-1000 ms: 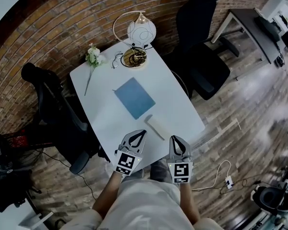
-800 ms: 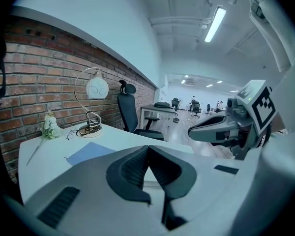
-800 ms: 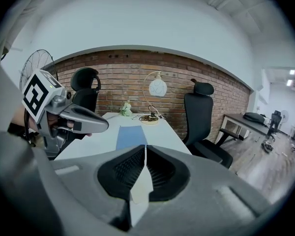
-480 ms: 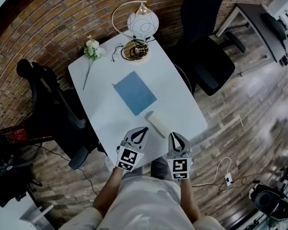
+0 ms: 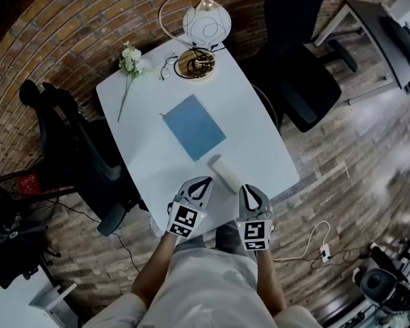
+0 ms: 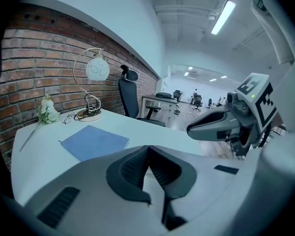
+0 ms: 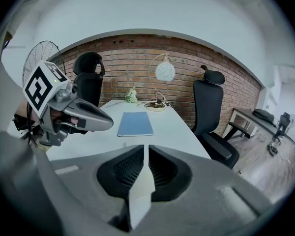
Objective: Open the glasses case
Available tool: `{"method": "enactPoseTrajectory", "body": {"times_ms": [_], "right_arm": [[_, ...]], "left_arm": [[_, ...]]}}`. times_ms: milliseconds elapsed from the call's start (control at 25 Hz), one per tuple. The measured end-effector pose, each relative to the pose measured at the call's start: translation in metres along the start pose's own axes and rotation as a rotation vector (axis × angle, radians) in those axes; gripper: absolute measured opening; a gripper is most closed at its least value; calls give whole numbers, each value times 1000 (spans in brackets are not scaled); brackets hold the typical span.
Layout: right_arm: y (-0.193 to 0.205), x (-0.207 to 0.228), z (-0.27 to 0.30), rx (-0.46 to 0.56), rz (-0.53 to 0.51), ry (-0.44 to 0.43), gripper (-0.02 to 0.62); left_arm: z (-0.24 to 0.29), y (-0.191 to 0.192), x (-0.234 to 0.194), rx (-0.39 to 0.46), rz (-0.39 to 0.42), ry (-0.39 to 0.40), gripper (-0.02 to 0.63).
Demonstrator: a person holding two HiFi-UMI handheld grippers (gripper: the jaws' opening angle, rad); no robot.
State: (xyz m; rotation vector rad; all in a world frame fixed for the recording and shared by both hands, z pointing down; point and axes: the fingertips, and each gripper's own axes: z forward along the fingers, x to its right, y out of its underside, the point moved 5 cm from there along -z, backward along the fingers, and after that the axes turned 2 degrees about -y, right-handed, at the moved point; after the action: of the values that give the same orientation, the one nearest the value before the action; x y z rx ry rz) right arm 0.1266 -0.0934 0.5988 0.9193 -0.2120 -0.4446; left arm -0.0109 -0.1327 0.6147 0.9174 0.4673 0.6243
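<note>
The glasses case, a pale oblong box, lies shut near the front edge of the white table. My left gripper hovers just to its left at the table's edge, jaws shut and empty. On the case's near right, my right gripper is likewise shut on nothing. Neither gripper touches the case. In the left gripper view my left gripper has its pads together, and the right gripper shows beside it. My right gripper in its own view is closed, with the left gripper at its left.
A blue notebook lies mid-table. At the far end stand a globe lamp, spectacles and a white flower. Black office chairs flank the table at the left and the right. A cable with a white plug lies on the floor.
Both grippers have sunk toward the table's near edge, side by side, still shut. The case and the other things on the table have not moved.
</note>
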Motion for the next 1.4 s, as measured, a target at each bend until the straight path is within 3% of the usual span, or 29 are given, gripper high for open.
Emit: {"method": "enactPoseTrajectory", "body": {"times_ms": [640,1400], "right_arm": [[19,-5,26,-98,-64,-68,44],[42,-7,52,-202,-121,-151,212]], "left_arm": [[25,23,-2,-90,-13,2,3],[49,41,1,-164,-21,-18,3]]}}
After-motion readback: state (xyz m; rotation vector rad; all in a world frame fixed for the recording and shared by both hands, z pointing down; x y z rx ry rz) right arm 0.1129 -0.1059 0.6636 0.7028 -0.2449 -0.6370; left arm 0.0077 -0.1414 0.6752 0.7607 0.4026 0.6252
